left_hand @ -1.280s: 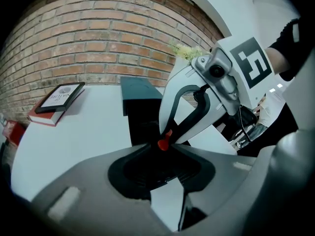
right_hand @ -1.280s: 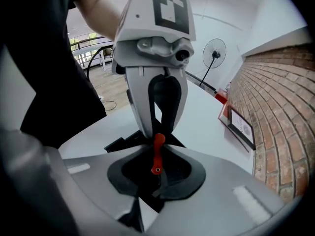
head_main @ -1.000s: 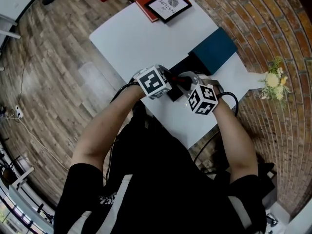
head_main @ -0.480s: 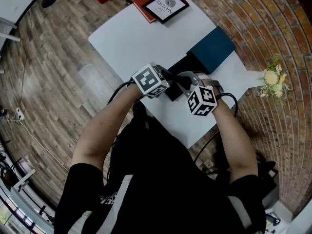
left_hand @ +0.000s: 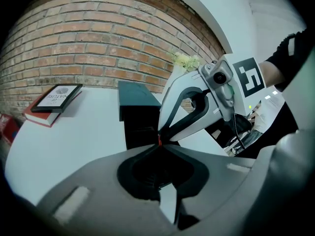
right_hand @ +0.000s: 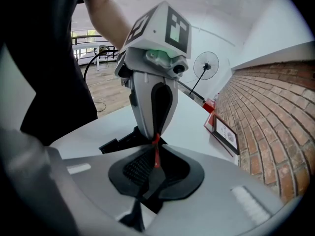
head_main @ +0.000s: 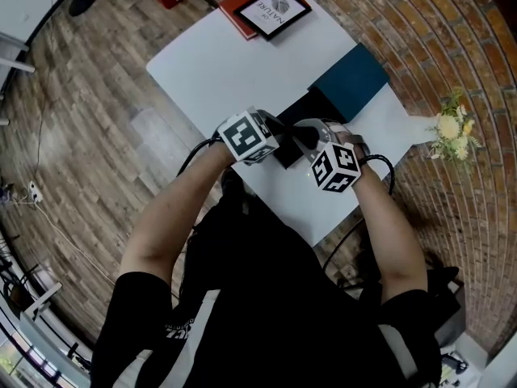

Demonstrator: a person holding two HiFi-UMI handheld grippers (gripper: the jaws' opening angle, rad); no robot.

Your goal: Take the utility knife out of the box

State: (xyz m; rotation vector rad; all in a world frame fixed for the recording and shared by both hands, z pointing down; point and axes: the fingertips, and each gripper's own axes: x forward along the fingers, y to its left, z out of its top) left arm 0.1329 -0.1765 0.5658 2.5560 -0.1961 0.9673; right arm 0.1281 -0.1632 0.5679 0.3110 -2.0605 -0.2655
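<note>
A black open box (head_main: 304,108) lies on the white table (head_main: 218,63), its teal lid (head_main: 353,81) lying against its far side. Both grippers meet tip to tip over the box's near end. My left gripper (head_main: 287,145) and my right gripper (head_main: 297,144) each pinch the same thin red strip (right_hand: 156,154). It shows as a red sliver (left_hand: 158,140) at the left gripper's (left_hand: 158,144) tips. The right gripper (right_hand: 156,147) holds it lower, the left gripper (right_hand: 155,135) above. Both pairs of jaws have just been closing. I cannot make out a utility knife.
A red book with a framed card (head_main: 271,6) lies at the table's far end. A small bunch of flowers (head_main: 452,132) stands beside the table at the right, against brick. The table's near edge runs just below my hands. A fan (right_hand: 205,65) stands on the floor beyond.
Both grippers keep their place over the box. The head view hides the jaws under the marker cubes, so no movement shows.
</note>
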